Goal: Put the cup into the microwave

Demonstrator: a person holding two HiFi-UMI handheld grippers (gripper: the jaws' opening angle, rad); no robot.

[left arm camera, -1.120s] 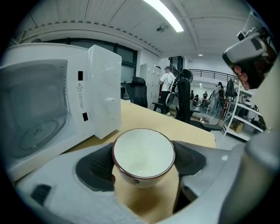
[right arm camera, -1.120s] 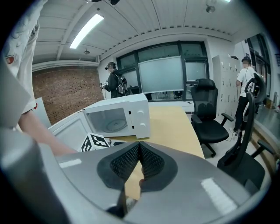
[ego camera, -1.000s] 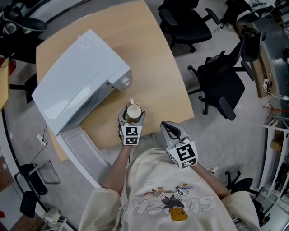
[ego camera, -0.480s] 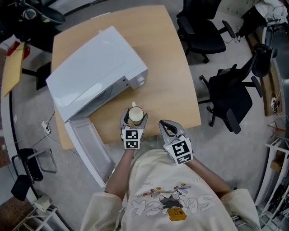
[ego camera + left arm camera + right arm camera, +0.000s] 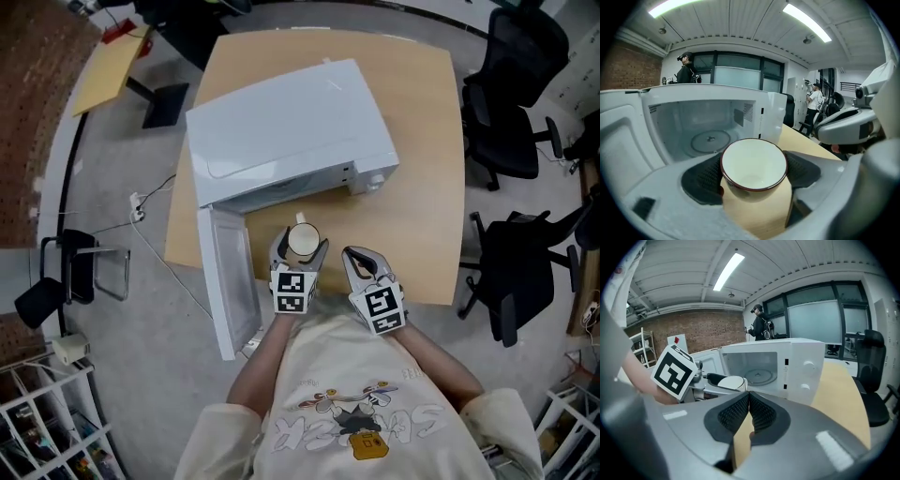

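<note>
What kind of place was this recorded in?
Probably an office or lab workroom, not a kitchen: black office chairs stand around a wooden table holding a microwave, with a brick wall and glazed partitions behind.

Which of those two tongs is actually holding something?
The left tongs: they clamp a cream cup with a dark red rim, in front of the open microwave. The right tongs are pressed shut with nothing between them.

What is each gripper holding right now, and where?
Left gripper grips the cup by its opposite side walls, below the rim. Right gripper is shut on nothing.
</note>
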